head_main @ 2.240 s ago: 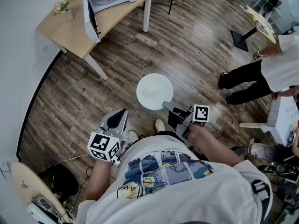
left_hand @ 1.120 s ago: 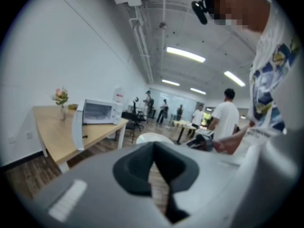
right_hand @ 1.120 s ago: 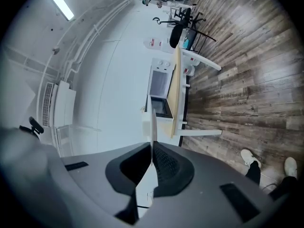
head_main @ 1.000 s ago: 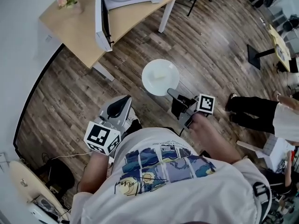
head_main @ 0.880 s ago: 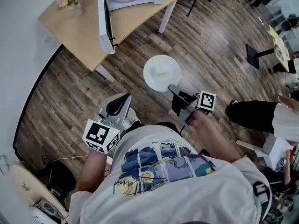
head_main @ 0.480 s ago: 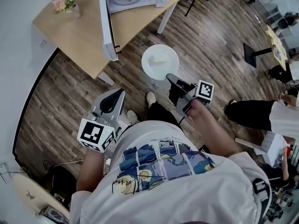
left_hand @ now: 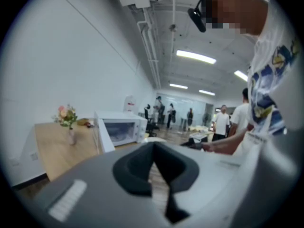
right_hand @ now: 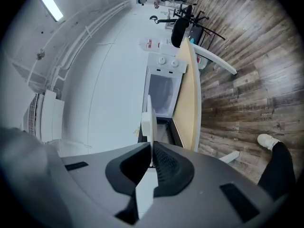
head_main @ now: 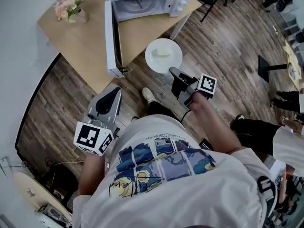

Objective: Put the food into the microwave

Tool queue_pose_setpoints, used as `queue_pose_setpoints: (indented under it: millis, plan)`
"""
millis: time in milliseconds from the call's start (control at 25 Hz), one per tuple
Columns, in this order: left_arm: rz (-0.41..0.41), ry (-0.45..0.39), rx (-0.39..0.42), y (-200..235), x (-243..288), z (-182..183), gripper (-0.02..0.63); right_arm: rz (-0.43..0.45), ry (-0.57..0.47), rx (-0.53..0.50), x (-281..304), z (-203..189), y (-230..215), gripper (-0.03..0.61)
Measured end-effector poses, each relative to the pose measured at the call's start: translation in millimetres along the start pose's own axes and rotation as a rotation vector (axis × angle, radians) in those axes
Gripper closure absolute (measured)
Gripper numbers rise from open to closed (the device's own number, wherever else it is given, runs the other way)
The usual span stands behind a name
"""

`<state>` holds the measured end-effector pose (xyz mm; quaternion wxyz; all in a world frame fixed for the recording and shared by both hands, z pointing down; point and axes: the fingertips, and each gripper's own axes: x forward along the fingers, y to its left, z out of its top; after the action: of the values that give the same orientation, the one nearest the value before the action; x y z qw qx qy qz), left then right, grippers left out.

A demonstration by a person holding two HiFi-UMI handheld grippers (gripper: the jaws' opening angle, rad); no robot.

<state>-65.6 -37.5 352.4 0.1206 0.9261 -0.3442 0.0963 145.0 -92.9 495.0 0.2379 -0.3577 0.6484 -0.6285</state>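
Head view, microwave [head_main: 142,4] cropped, food [head_main: 163,52] on plate [head_main: 153,63] indistinct

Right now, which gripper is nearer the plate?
Right. The right gripper is shut on the plate at its near rim; the left gripper sits apart, lower left of it in the head view.

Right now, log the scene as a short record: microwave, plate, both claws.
microwave: on the wooden table, door open
plate: carries a pale piece of food, held outside the microwave
right claw: shut on the plate's rim
left claw: shut, nothing in it
vase of flowers: on the table, left of the microwave in the head view
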Motion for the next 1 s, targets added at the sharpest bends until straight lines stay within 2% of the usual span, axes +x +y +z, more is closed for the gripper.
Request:
queue_pose_setpoints:
  millis: [200,560,1000]
  plan:
    - [0.053,0.017,0.002,27,41,17,0.604,0.011,0.051,-0.008,50,50,-6,0.565]
    - [0.160,0.019,-0.020,61,88,36,0.605,0.003,0.133,-0.011,126,111,-23,0.565]
    - [0.261,0.018,-0.049,78,96,40,0.604,0.005,0.112,0.016,204,158,-42,0.565]
